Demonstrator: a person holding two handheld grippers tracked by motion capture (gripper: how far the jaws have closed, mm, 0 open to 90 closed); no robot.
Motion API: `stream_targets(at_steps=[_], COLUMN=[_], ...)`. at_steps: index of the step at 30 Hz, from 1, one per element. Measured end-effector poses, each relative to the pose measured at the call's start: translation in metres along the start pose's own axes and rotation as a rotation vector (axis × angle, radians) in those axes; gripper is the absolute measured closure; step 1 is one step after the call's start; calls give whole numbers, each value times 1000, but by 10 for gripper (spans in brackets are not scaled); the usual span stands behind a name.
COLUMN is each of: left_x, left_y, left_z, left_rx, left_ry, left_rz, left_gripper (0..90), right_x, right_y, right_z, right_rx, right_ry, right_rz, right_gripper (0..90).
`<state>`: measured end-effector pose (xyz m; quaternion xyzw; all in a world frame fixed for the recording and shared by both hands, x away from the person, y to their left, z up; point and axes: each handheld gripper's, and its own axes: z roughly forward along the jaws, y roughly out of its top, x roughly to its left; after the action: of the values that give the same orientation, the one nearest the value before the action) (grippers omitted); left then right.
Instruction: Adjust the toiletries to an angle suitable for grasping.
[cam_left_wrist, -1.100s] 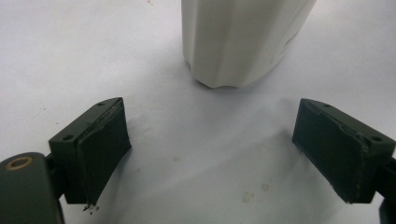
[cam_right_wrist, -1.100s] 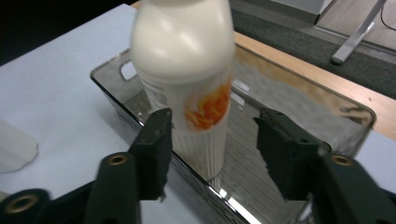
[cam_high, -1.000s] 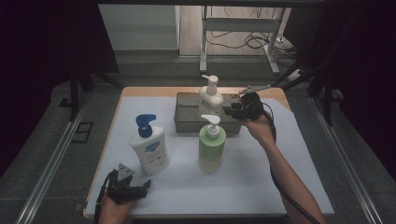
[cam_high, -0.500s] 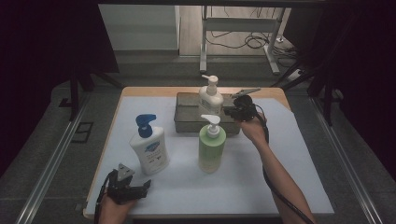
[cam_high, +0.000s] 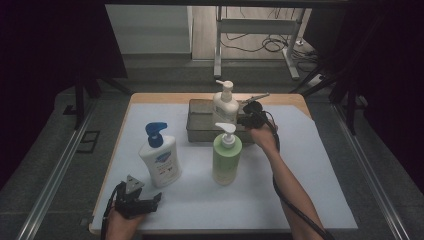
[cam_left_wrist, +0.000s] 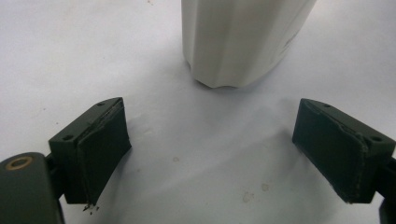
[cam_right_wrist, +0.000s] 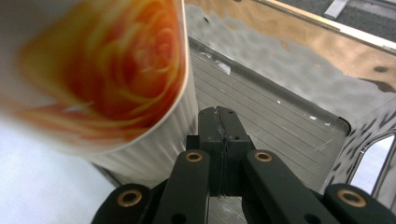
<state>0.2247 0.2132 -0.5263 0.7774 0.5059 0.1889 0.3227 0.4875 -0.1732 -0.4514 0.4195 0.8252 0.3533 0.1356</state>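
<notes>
Both tongs are black. The left tongs (cam_left_wrist: 224, 154) carry dark, scuffed rubber pads on blocky tips with small screw holes; the right tongs (cam_right_wrist: 219, 140) have brass-ringed pivots, a black cable trailing behind. Forearms are unsleeved.

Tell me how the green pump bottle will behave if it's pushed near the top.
The green pump bottle is tall on a small base, so it would likely tip rather than slide. Its smooth plastic probably slips between claw pads. It looks rigid; how full it is can't be told.
</notes>
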Motion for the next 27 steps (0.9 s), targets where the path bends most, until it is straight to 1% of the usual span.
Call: stream_targets(at_steps=[1,4,8,11,12,17,21,27], left_x=[0,0,0,0,0,0,0,0], left_y=[0,0,0,0,0,0,0,0], left_z=[0,0,0,0,0,0,0,0], left_rx=[0,0,1,0,1,1,1,2], left_ry=[0,-1,0,-1,0,0,0,0], left_rz=[0,-1,1,0,1,1,1,1], left_gripper=[102,102,102,102,102,102,102,102], right_x=[-1,-1,-1,1,3,8,12,15], right_y=[0,0,0,0,0,3,6,9], right_z=[1,3,7,9,10,13,16,20], right_rx=[2,4,5,8,9,16,16,16], right_ry=[5,9,25,33,37,55,79,96], right_rz=[12,21,24,15,20,-1,-14,-14], right_gripper=[894,895,894,894,894,890,883,876])
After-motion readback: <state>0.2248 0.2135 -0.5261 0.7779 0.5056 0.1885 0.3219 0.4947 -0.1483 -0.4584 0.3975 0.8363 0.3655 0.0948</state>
